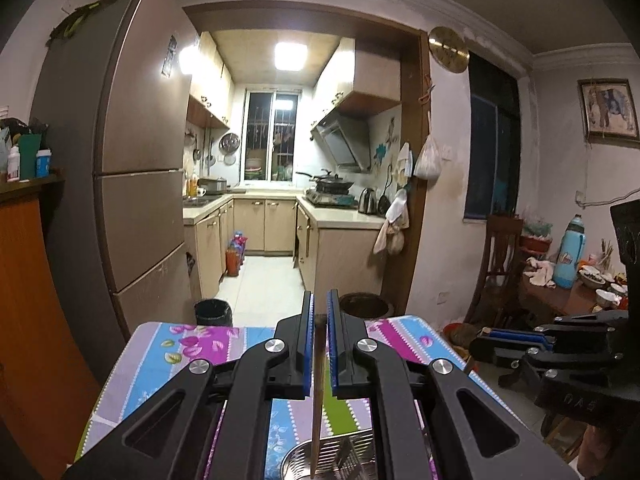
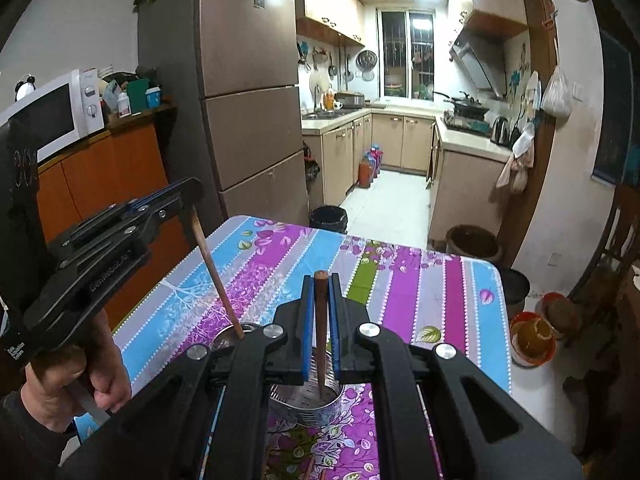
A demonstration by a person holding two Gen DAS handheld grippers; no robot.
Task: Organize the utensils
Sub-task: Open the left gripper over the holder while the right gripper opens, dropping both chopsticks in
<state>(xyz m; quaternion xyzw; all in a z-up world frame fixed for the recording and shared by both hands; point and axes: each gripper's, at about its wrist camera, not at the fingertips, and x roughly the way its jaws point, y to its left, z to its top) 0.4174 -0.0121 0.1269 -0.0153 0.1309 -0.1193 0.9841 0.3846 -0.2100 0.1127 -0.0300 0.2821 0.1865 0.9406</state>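
Note:
My left gripper (image 1: 320, 300) is shut on the top of a brown wooden chopstick (image 1: 318, 380). This chopstick hangs down, and its tip reaches the shiny perforated metal utensil holder (image 1: 344, 456) on the table. In the right wrist view, my right gripper (image 2: 321, 280) is shut on a second brown chopstick (image 2: 321, 340), whose lower end dips inside the holder (image 2: 316, 408). The left gripper (image 2: 194, 190) shows at the left of that view, held by a hand. Its chopstick (image 2: 216, 272) slants down to the holder's far rim. The right gripper (image 1: 486, 334) shows at the right edge of the left wrist view.
The holder stands on a small table with a striped floral cloth (image 2: 400, 300). Behind the table are a black bin (image 2: 328, 218) and a brown pot (image 2: 474, 242). A tall fridge (image 2: 248, 92) and a cabinet with a microwave (image 2: 52, 112) stand left. An orange basin (image 2: 532, 338) is on the floor at right.

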